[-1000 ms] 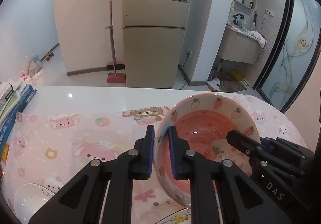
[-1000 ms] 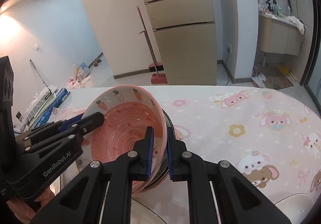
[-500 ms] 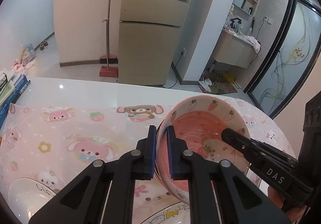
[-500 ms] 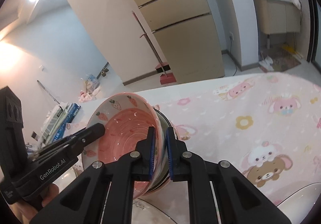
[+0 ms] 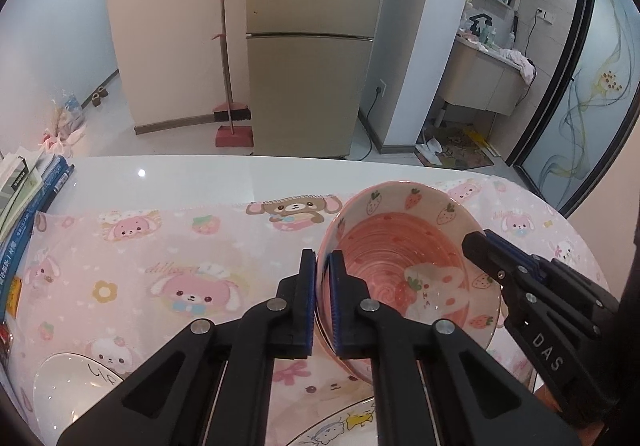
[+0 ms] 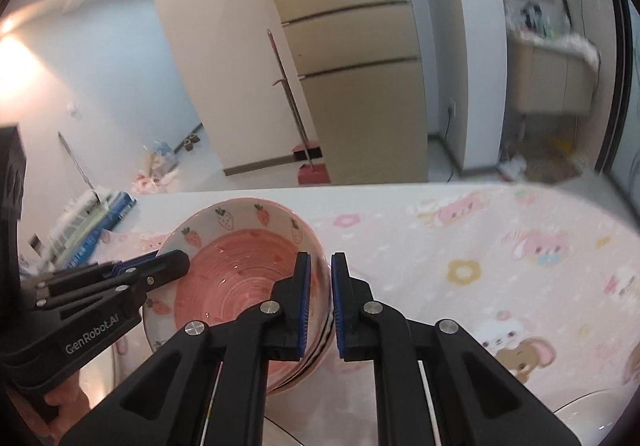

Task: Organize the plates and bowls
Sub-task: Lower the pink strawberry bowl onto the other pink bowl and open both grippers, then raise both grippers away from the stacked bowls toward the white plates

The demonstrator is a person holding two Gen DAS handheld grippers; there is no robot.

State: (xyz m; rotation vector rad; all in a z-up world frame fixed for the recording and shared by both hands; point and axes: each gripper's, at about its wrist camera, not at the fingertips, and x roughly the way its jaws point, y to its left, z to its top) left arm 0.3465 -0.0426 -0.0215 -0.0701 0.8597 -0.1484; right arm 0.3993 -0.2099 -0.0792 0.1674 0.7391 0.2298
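A pink bowl [image 5: 404, 266] with strawberry prints is held between both grippers above the pink cartoon tablecloth [image 5: 160, 258]. My left gripper [image 5: 322, 302] is shut on its left rim. My right gripper [image 6: 319, 302] is shut on the opposite rim, and the bowl [image 6: 240, 270] tilts toward the camera there. Darker rims of other bowls seem to sit under the pink bowl in the right wrist view. A cartoon-printed plate [image 5: 340, 426] lies below the bowl at the frame's bottom edge.
A white dish [image 5: 68, 390] sits at the near left of the cloth and another white dish [image 6: 592, 418] at the near right. Books [image 5: 24, 198] are stacked at the table's left edge. A fridge [image 5: 308, 58] and a broom [image 5: 228, 86] stand beyond the table.
Both grippers have carried the bowl a little; the right wrist view is blurred with motion and the bowl sits lower and more tilted in it than before.
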